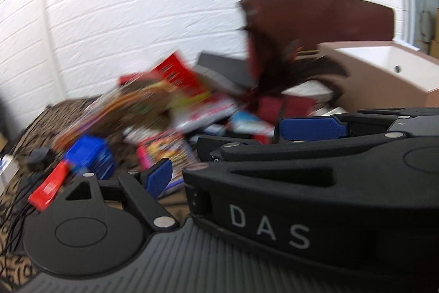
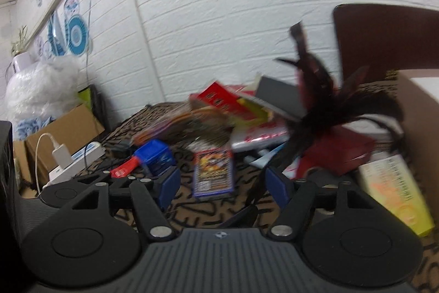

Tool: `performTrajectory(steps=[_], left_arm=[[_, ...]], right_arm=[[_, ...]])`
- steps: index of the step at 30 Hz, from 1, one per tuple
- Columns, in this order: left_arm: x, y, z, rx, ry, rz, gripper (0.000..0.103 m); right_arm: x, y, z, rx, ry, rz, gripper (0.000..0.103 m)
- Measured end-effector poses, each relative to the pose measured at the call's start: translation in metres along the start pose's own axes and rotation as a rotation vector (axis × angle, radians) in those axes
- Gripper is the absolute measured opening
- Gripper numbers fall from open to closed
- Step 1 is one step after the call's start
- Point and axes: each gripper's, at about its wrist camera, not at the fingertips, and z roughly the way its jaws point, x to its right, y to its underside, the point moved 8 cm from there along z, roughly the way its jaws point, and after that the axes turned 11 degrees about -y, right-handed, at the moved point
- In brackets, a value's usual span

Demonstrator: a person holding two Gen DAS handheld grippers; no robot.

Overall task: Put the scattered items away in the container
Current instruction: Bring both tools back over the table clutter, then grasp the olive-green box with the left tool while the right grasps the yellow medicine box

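A pile of scattered items lies on a patterned cloth: a red packet, a blue box, a card pack, a red box and a yellow-white box. The brown cardboard container stands at the right. A black and red feather wand is blurred, and its stem runs down past the inner side of my right gripper's right pad. That gripper's jaws stand apart with nothing pressed between them. My left gripper shows only its left pad, set wide. The right gripper crosses in front and hides the other finger.
A power strip with a white charger and an open cardboard box sit at the left edge, with a bubble-wrap bag behind. A dark brown board rises behind the container. A white brick wall closes the back.
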Motion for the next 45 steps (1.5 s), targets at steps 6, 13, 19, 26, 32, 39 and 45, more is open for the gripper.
performTrajectory(steps=[6,13,19,26,32,39,45], left_arm=[[0.003,0.02,0.006,-0.036,0.008,0.001,0.089],[0.038,0.038,-0.007,-0.01,0.115,0.066,0.097],[0.069,0.057,0.0,-0.03,0.184,0.184,0.097],[0.086,0.057,0.013,-0.012,0.213,0.238,0.097],[0.1,0.061,0.024,-0.034,0.245,0.279,0.091],[0.097,0.059,0.036,-0.055,0.241,0.228,0.09],[0.102,0.056,0.037,-0.058,0.255,0.209,0.072]], right_arm=[[-0.004,0.014,0.009,-0.025,0.004,0.018,0.072],[0.012,0.028,-0.024,-0.017,0.088,0.024,0.075],[0.035,0.049,-0.039,-0.045,0.132,0.096,0.075],[0.054,0.051,-0.041,-0.048,0.165,0.108,0.075],[0.075,0.055,-0.039,-0.064,0.197,0.11,0.075],[0.103,0.047,-0.049,-0.03,0.32,0.042,0.08],[0.137,0.042,-0.057,-0.004,0.46,-0.025,0.097]])
